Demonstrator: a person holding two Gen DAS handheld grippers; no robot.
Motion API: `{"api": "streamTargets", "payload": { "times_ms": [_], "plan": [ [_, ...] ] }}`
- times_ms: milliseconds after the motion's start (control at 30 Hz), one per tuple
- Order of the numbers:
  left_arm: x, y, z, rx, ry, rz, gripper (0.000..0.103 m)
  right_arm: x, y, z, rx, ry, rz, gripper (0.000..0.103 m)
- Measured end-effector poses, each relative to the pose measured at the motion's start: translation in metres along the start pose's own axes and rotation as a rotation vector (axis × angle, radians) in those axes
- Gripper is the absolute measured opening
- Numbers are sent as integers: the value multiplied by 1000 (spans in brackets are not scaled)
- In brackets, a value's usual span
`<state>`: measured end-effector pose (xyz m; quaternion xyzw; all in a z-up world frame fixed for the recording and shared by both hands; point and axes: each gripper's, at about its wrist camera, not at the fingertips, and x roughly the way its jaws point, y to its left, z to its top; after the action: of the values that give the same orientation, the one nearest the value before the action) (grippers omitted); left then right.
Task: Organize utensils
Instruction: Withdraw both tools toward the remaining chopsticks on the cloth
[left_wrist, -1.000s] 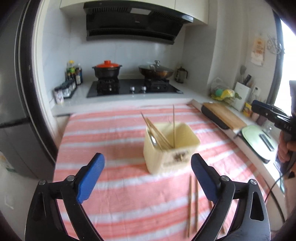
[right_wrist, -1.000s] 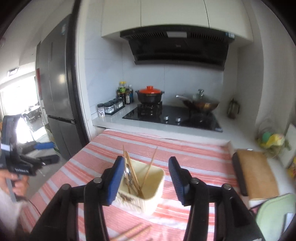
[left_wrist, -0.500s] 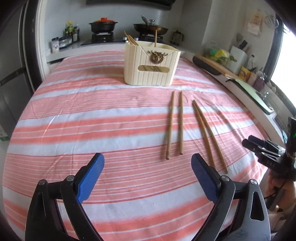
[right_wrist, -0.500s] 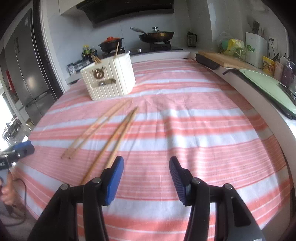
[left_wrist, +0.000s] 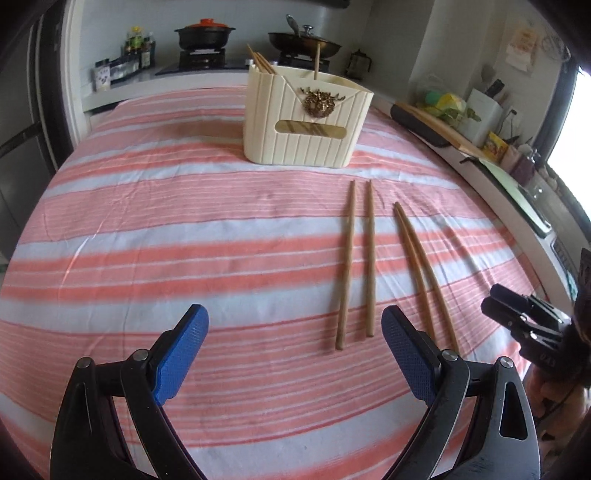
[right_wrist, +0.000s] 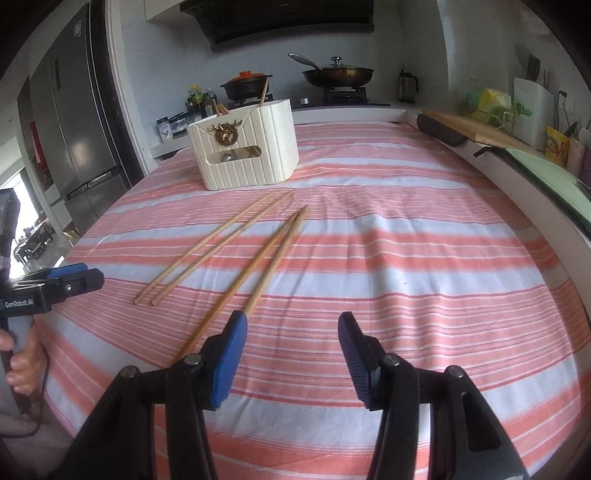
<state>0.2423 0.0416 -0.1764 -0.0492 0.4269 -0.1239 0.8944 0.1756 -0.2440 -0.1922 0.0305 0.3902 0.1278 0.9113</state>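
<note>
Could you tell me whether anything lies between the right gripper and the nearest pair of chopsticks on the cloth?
Nothing visible does: the right gripper, jaws open, faces the nearer chopstick pair across bare striped cloth.

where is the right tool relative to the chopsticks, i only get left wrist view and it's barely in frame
Observer: The right tool is open and empty. The near ends of the nearer chopstick pair reach its left finger, outside the gap.
Operator: ok, anything in the holder besides chopsticks
Observer: Yes. Through the front window of the holder, a round shiny metal piece shows, possibly a spoon.
</note>
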Motion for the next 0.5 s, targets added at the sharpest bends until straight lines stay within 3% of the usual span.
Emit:
{"api": "streamTargets", "payload": {
  "times_ms": [133,233,500],
  "plan": [
    [17,-14,40,68,14,-66,95,9,-8,16,55,23,37,50],
    [43,-30,58,146,45,-76,93,21,-10,29,95,61,73,39],
    [104,-40,75,195,124,-12,82,45,11,38,62,128,90,30]
  ]
}}
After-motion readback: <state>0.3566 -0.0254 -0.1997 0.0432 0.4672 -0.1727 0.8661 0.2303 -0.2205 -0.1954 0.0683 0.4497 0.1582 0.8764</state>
